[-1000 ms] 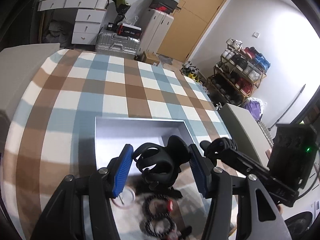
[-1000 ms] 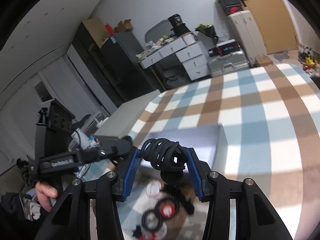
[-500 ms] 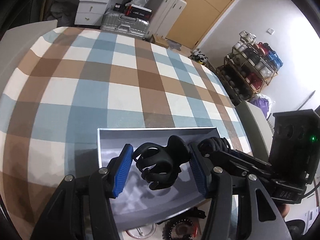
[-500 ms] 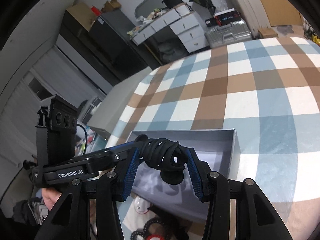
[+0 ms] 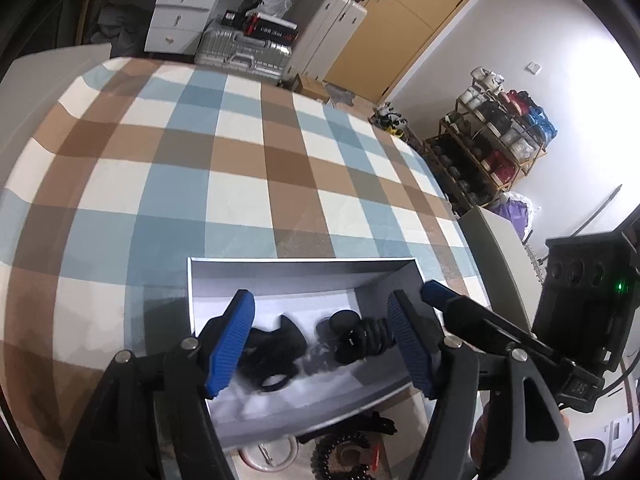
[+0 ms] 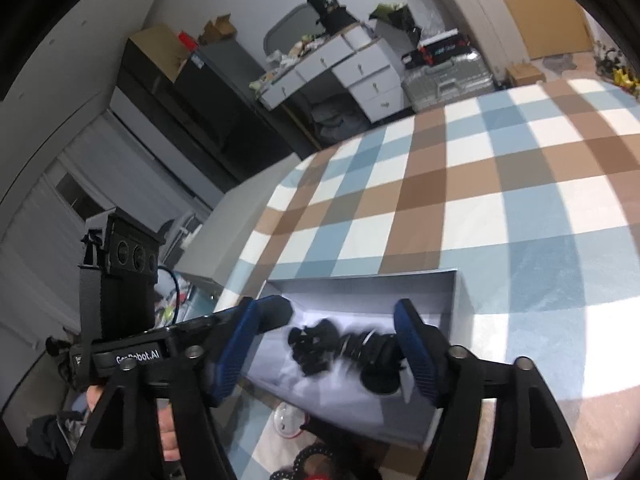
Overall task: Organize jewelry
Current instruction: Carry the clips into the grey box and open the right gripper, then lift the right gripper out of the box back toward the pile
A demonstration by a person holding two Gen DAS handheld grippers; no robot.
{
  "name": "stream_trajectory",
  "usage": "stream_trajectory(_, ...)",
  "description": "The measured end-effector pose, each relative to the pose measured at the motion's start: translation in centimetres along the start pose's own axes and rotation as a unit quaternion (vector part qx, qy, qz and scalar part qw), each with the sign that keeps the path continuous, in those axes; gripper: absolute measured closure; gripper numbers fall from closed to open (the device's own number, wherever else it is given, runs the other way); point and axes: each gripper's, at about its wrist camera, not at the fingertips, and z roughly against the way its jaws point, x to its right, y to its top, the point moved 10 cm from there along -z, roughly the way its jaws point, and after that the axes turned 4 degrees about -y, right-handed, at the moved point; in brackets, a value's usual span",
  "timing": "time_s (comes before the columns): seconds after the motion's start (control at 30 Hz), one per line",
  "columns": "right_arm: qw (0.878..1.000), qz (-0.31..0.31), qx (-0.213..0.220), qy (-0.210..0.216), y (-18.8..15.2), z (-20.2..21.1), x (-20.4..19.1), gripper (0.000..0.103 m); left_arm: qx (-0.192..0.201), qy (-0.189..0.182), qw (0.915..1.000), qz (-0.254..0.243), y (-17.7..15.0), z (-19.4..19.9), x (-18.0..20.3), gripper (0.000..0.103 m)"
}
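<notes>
While both grippers hang over gray box (image 5: 304, 276), left gripper (image 5: 320, 340) released, right gripper (image 6: 328, 346) released too. 2 black coiled hair ties (image 5: 272, 356) lie inside box. Risk: wide fingers clip box wall, shove it. Beaded bracelet (image 5: 344, 454) and pink ring dish (image 5: 268, 456) wait outside near wall, partly hidden.

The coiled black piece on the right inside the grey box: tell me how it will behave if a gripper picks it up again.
The coiled black piece looks like wound spiral cord, so it will probably flex and sag rather than stay stiff. It seems small and light, lying loose in the grey box. Its round end could catch on the other black piece beside it.
</notes>
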Motion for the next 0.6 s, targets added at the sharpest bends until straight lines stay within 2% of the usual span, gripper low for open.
stream_trajectory(0.17, 0.999, 0.0, 0.04, -0.013, -0.3, 3.3, 0.2, 0.017, 0.024, 0.034, 0.9985, -0.037, -0.3, 1.6, 1.5, 0.038)
stream_trajectory(0.23, 0.998, 0.004, 0.053, -0.019, -0.5, 4.6, 0.1, 0.015, 0.039, 0.052, 0.9962, -0.058, -0.5, 2.5, 2.3, 0.034)
stream_trajectory(0.3, 0.998, 0.005, 0.063, -0.022, -0.7, 5.7, -0.1, 0.01, 0.056, 0.069, 0.9931, -0.077, -0.6, 3.3, 2.9, 0.027)
stream_trajectory(0.4, 0.996, 0.006, 0.084, -0.035, -0.9, 7.4, -0.4, 0.009, 0.081, 0.092, 0.9875, -0.099, -0.8, 4.6, 3.6, 0.027)
stream_trajectory(0.47, 0.994, 0.009, 0.1, -0.039, -1.0, 8.4, -0.7, 0.005, 0.097, 0.104, 0.9841, -0.107, -0.8, 5.5, 3.9, 0.026)
stream_trajectory(0.6, 0.991, 0.031, 0.123, -0.047, -1.6, 10.6, -2.0, 0.001, 0.125, 0.122, 0.9774, -0.118, -1.0, 6.9, 4.3, 0.019)
